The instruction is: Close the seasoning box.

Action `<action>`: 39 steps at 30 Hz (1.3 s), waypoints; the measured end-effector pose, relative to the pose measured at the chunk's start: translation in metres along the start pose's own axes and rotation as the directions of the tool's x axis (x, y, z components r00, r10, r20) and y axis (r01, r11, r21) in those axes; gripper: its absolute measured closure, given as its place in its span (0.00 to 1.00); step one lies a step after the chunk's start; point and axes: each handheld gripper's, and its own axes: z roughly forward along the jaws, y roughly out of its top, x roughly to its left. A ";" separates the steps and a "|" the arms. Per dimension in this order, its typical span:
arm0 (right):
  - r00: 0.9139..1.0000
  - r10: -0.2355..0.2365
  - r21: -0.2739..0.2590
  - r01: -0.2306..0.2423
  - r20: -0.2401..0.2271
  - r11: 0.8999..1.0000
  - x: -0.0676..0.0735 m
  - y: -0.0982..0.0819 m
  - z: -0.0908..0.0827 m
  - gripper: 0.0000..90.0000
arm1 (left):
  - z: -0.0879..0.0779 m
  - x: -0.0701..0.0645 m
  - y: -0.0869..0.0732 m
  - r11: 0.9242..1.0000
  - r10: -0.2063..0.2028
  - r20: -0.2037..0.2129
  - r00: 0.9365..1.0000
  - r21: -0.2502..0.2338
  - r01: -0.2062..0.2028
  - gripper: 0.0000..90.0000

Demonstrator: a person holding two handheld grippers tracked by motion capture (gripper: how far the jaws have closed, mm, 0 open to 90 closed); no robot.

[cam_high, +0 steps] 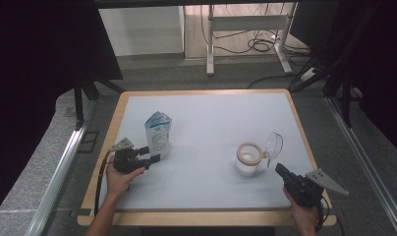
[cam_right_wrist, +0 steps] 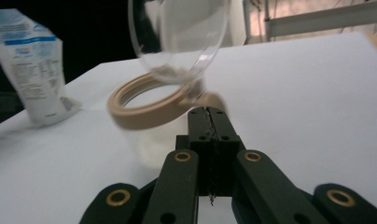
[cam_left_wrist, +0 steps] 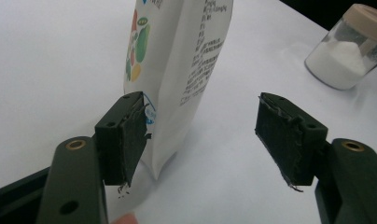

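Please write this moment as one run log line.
left gripper: open, at pouch | right gripper: shut, empty | jar: lid open

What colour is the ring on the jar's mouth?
Beige; the ring shows best in the right gripper view.

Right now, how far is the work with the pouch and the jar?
Done: the jar has its clear lid flipped open, with white powder inside. In hand: the left gripper has its jaws open around the standing pouch; the pads do not press it yet. The right gripper is shut on nothing, beside the jar. Left: probably gripping the pouch and bringing it to the jar.
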 end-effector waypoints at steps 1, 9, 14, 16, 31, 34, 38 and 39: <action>1.000 0.009 -0.007 -0.009 0.001 1.000 -0.003 0.003 0.000 1.00 | 0.000 0.000 -0.001 1.000 0.003 0.001 1.000 0.001 -0.003 0.37; 0.999 0.040 -0.068 -0.038 0.020 0.997 -0.014 0.028 0.008 1.00 | 0.007 0.000 -0.005 1.000 0.002 -0.014 1.000 0.028 -0.001 0.37; 1.000 0.027 -0.067 -0.027 0.001 0.997 -0.014 0.035 0.016 1.00 | 0.007 -0.001 -0.007 1.000 -0.001 -0.018 1.000 0.028 0.001 0.37; 1.000 0.023 -0.068 -0.024 -0.003 0.997 -0.012 0.037 0.018 1.00 | 0.007 -0.002 -0.008 1.000 0.001 -0.018 1.000 0.030 0.000 0.37; 1.000 -0.017 -0.075 0.015 -0.023 0.997 0.008 0.046 0.026 1.00 | -0.001 -0.005 -0.013 0.999 0.017 -0.024 1.000 0.030 -0.017 0.37; 0.999 -0.028 -0.070 0.025 -0.037 0.997 0.012 0.046 0.031 1.00 | -0.003 -0.004 -0.015 0.999 0.008 -0.027 1.000 0.032 -0.007 0.37; 0.997 -0.040 -0.048 0.037 -0.073 0.998 0.021 0.046 0.043 1.00 | -0.004 -0.002 -0.018 0.999 0.000 -0.034 0.999 0.035 0.001 0.37; 0.995 -0.045 -0.037 0.042 -0.085 0.998 0.024 0.046 0.046 1.00 | -0.005 -0.001 -0.019 0.999 -0.003 -0.034 0.999 0.036 0.004 0.37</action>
